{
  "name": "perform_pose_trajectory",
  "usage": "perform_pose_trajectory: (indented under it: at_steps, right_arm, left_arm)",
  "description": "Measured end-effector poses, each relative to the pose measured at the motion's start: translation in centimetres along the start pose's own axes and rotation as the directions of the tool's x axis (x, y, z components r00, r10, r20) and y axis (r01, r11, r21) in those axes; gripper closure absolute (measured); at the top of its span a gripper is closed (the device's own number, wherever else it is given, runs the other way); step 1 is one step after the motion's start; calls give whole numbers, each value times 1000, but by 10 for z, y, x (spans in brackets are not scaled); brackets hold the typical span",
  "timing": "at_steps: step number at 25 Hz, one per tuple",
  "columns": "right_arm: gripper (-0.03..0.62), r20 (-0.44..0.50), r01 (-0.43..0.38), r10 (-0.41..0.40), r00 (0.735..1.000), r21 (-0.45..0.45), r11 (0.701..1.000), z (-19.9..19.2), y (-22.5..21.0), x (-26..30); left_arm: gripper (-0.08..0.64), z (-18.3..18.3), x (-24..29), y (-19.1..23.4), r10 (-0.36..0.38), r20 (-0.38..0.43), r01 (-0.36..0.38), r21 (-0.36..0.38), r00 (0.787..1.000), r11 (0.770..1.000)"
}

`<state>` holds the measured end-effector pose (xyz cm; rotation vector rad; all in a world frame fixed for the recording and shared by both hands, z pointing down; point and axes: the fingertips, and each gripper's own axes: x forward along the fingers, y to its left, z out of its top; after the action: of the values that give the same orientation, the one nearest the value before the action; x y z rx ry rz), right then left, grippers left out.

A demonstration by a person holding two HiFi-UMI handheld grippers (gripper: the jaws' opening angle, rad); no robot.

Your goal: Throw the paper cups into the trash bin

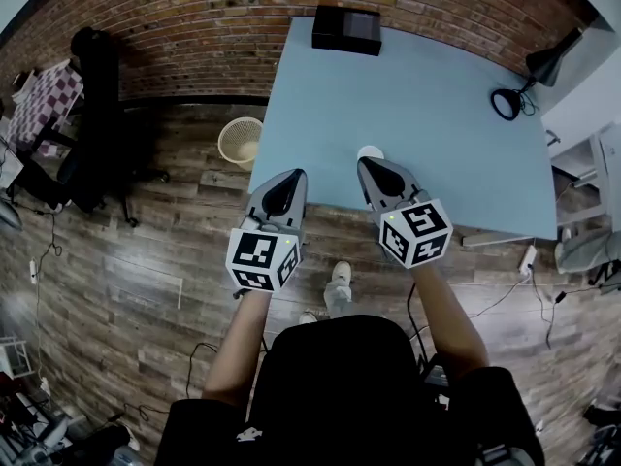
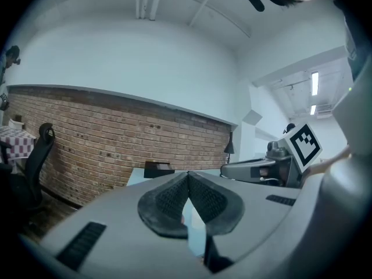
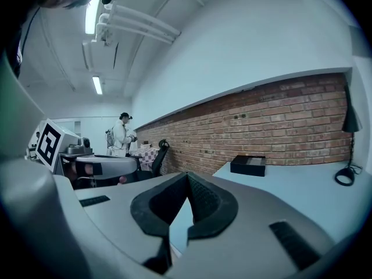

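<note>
Pale blue table (image 1: 427, 105) by a brick wall: small white paper cup (image 1: 370, 151) near its front edge, just ahead of right gripper (image 1: 373, 166), closed and empty like left gripper (image 1: 291, 177); cup likely light, crushable, so pinch rim gently.

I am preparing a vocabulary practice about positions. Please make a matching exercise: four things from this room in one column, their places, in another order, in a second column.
1. white paper cup
2. cream mesh trash bin
3. black rectangular box
4. black desk lamp

A. on the wooden floor, left of the light blue table
B. table's right side
C. table's far edge, by the brick wall
D. near the table's front edge

Pairs: 1-D, 2-A, 3-C, 4-B
</note>
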<state>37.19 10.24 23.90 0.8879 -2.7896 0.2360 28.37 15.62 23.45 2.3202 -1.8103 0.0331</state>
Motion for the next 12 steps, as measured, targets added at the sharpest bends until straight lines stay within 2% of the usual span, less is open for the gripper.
perform_pose_trajectory:
  at_steps: [12]
  right_arm:
    - [597,-41,-9,11,999,41,999,-18,-57,20]
  left_arm:
    - [558,-16,53,-4,4,-61,-4,2,998,1000]
